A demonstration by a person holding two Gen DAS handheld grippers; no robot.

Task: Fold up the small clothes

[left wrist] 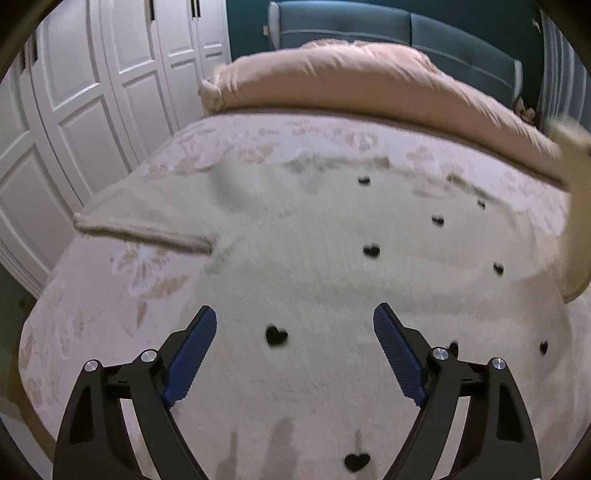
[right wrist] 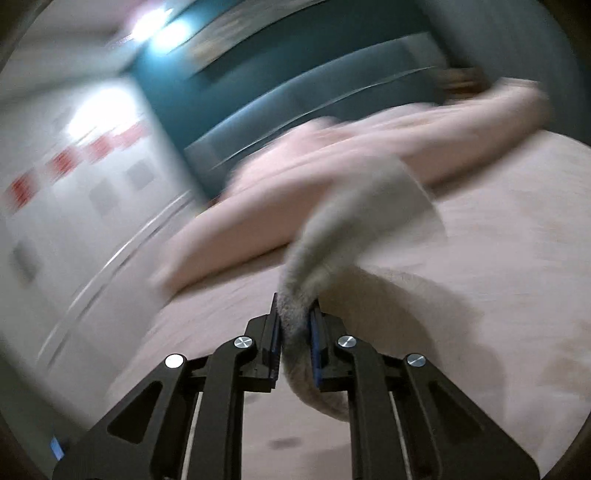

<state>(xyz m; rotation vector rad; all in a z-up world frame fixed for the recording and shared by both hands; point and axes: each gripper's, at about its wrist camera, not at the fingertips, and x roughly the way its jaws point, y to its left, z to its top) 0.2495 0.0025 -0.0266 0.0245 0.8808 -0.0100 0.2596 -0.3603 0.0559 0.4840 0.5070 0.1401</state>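
A small cream knitted sweater with black hearts (left wrist: pixel 332 236) lies spread on the bed, its left sleeve (left wrist: pixel 140 225) stretched out to the left. My left gripper (left wrist: pixel 294 325) is open and empty, hovering over the sweater's lower part. In the blurred right wrist view, my right gripper (right wrist: pixel 295 317) is shut on a bunched part of the cream sweater (right wrist: pixel 354 221) and holds it lifted above the bed. The raised cloth shows at the right edge of the left wrist view (left wrist: pixel 576 177).
The bed has a pale pink floral cover (left wrist: pixel 110 295). A folded tan duvet (left wrist: pixel 369 81) lies across the head end before a teal headboard (left wrist: pixel 369 26). White wardrobe doors (left wrist: pixel 92 92) stand to the left of the bed.
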